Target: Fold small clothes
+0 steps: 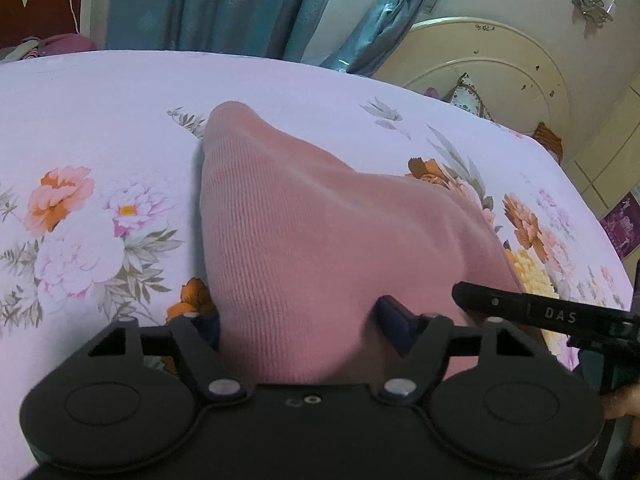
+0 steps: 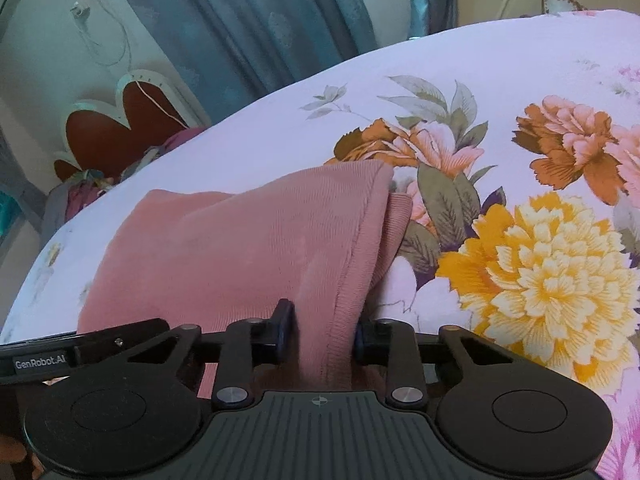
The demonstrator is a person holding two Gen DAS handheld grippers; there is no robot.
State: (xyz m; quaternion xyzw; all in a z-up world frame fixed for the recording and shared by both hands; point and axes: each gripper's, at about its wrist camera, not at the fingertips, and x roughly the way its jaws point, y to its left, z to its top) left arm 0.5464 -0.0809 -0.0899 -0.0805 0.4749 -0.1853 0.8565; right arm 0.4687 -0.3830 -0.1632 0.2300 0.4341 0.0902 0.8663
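- Left wrist view: the left hand-held gripper (image 1: 298, 320) has a pink ribbed garment (image 1: 304, 232) bunched between its two fingers, which stand fairly wide apart with the cloth filling the gap. The blue pad of its right-side finger (image 1: 394, 316) shows against the fabric; the other pad is mostly hidden behind the cloth.
- The garment rises from the gripper and stretches away over the bed (image 1: 120, 100), its far tip resting on the floral sheet (image 1: 80, 216).
- At the right edge a black finger of the right hand-held gripper (image 1: 536, 310) reaches in just beside the garment; white letters on it read "DAS".
- Behind the bed hang teal curtains (image 1: 224, 4), and a cream rounded headboard (image 1: 500, 64) stands at the right.
- Right wrist view: the right hand-held gripper (image 2: 320, 332) is narrowed on a hemmed edge of the pink ribbed garment (image 2: 240, 248), the stitched seam running down between its fingers, which press the fold from both sides.
- The garment lies on the bed's floral sheet (image 2: 540, 272), a second ribbed layer peeking out beneath its right edge.
- At the lower left a black part carries a label reading "GenRobot.AI" (image 2: 39, 363).
- Teal curtains (image 2: 256, 20) hang behind.
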